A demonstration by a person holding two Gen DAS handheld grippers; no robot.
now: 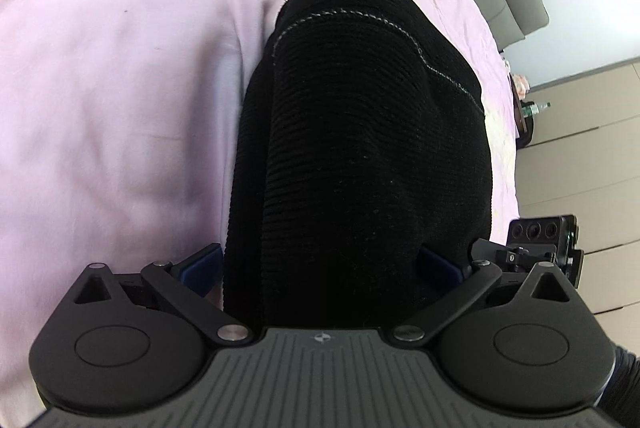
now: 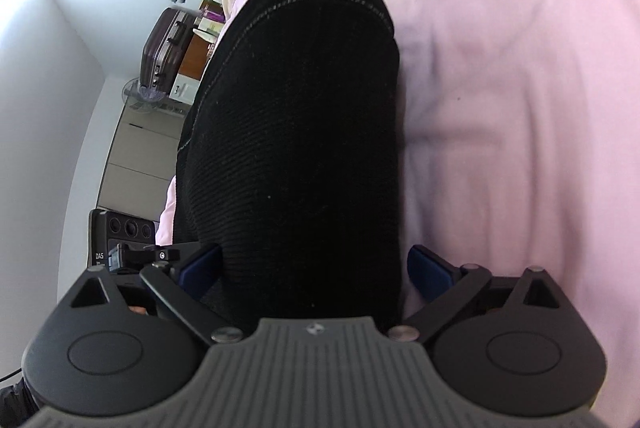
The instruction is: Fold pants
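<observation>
Bedding, one pink sheet (image 1: 120,75), carries one pair of black corduroy pants (image 1: 360,131), already doubled lengthwise. Soft, limp, fairly thick, I judge; they should grip easily, best pinched at the near corners. My left gripper (image 1: 318,266) and right gripper (image 2: 316,268), two in all, straddle that near end, both released.

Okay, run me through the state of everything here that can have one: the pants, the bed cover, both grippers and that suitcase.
Black pants: lying on the bed, layered, fabric between both grippers' fingers.
Pink bed cover: spread out, wrinkled.
Left gripper: open wide, astride the pants.
Right gripper: open wide, astride the pants.
Suitcase: shut, standing by the wall.
</observation>
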